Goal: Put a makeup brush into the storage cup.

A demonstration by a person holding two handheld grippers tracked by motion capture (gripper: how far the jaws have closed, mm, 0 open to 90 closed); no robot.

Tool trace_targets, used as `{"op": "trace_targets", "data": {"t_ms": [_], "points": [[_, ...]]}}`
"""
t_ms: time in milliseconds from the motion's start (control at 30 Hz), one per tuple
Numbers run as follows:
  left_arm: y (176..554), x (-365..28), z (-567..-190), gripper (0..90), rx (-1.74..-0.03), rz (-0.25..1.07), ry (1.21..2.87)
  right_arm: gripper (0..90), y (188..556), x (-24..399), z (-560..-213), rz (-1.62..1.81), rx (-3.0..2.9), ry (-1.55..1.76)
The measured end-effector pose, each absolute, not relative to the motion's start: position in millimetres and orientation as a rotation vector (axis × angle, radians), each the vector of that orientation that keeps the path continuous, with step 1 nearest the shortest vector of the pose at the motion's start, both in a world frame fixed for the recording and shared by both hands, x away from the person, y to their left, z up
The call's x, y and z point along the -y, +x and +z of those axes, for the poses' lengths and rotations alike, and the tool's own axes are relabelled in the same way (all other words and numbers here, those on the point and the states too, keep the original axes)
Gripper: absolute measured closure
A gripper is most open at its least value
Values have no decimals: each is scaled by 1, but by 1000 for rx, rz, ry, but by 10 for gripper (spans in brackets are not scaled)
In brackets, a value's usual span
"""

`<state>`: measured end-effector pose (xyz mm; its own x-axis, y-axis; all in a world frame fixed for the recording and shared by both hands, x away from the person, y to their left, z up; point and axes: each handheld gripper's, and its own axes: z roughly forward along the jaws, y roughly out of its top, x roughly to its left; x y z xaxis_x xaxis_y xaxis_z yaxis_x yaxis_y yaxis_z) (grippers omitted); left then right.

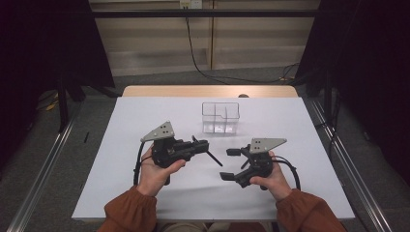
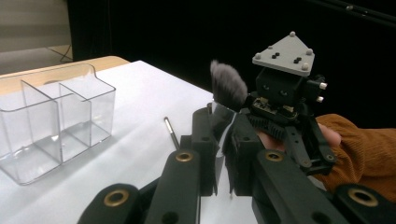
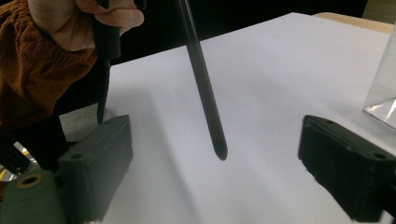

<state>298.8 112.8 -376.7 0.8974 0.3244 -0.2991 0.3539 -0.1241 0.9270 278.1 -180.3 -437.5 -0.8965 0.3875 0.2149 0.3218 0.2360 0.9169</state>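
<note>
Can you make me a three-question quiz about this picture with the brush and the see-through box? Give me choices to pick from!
1. Where is the clear box?
A. On the white table beyond both claws
B. On the floor
C. Inside the right claw

2. What colour are the bristles of the brush?
A. Bright red
B. Grey
C. Yellow

3. How does the right claw stand?
A. Shut on the brush
B. Shut on the box
C. Open, with nothing between its jaws

Answers:
1. A: the high view shows it on the table, past the hands.
2. B: the left gripper view shows a fluffy grey tuft.
3. C: its jaws stand wide apart, and the left claw grips the brush instead.
</note>
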Motion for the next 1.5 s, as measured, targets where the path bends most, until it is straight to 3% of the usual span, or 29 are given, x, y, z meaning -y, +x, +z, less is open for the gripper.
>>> {"op": "trace_targets", "data": {"t_ms": [67,867,1500], "points": [[299,-114,-374,836,-522,-20,1723,39,277,181,-437,1767,-2405,701],[306,-130,-344,835,-534,-27,1822,10,276,187,-433,1749,-2354,714],[320,-96,-349,835,-531,-53,2010,33,276,186,-431,1742,-2374,698]]}}
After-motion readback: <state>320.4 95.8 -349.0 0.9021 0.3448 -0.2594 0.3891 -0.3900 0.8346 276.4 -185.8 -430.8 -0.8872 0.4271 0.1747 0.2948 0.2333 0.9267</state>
